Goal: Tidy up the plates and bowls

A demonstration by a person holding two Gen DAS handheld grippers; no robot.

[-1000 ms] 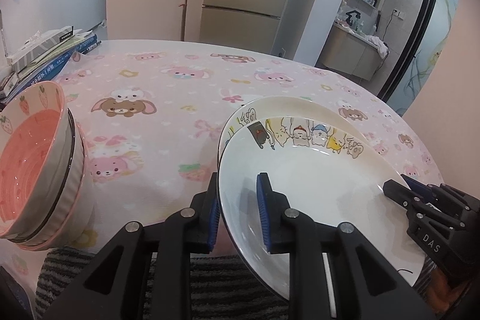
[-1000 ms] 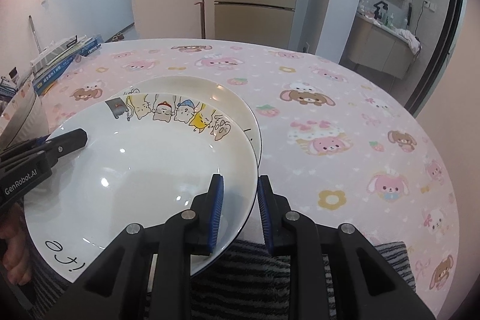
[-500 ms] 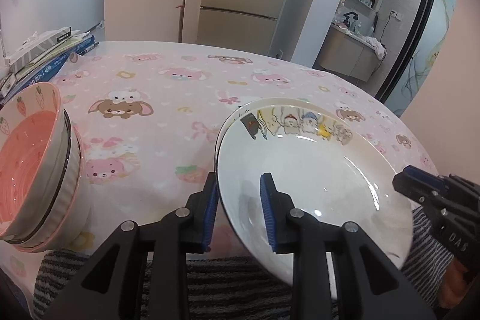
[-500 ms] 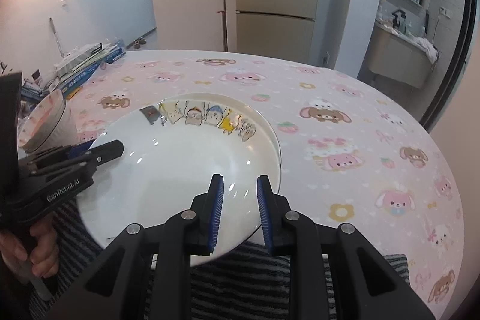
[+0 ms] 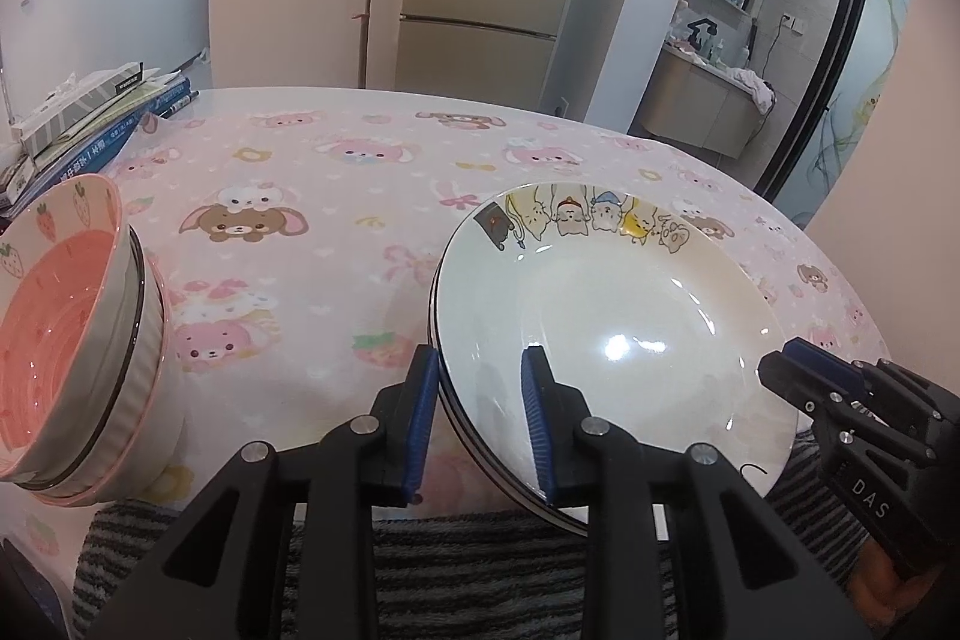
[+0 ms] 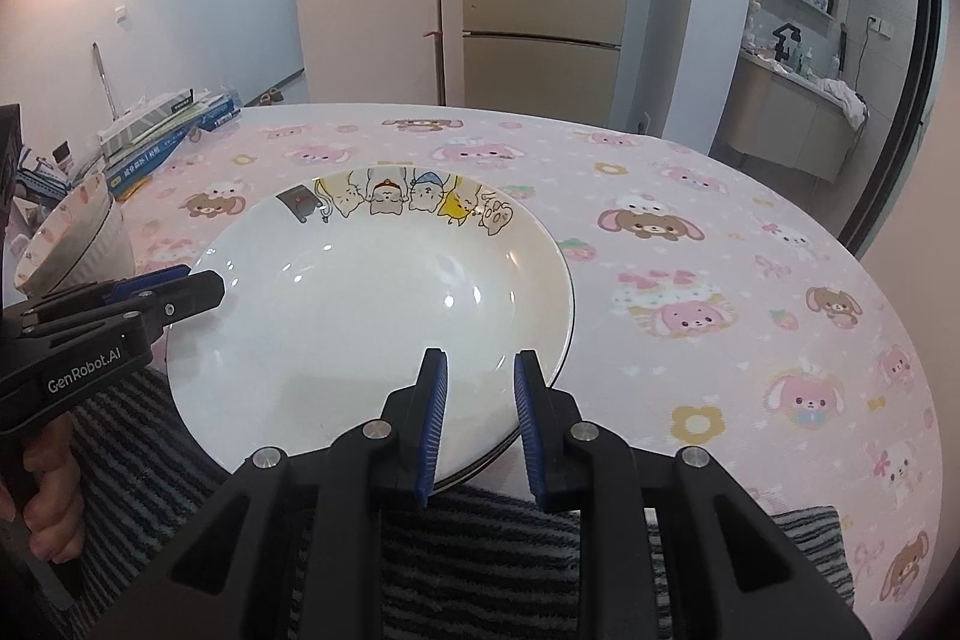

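Two plates (image 5: 606, 316) lie stacked at the near edge of the bench (image 5: 336, 196), the upper one showing a row of cartoon animals along its far rim and a second dark-edged rim peeping out beneath it. We hold the left hand-held gripper (image 5: 480, 424) with its jaws parted around the near-left rim of the plates, a pad on either side, not pinching. Our right hand-held gripper (image 6: 480, 424) likewise straddles the near-right rim with its jaws apart; we see a gap at both pads. Left of the plates, just beside them, stand the nested bowls (image 5: 72, 334), a pink strawberry one seated inside a ribbed one. Beyond the bowls lies a pile of books (image 5: 90, 124).

We judge the sorting nearly complete: plates sit with plates and bowls with bowls. What remains, as far as we can tell, is drawing both grippers clear of the rim.
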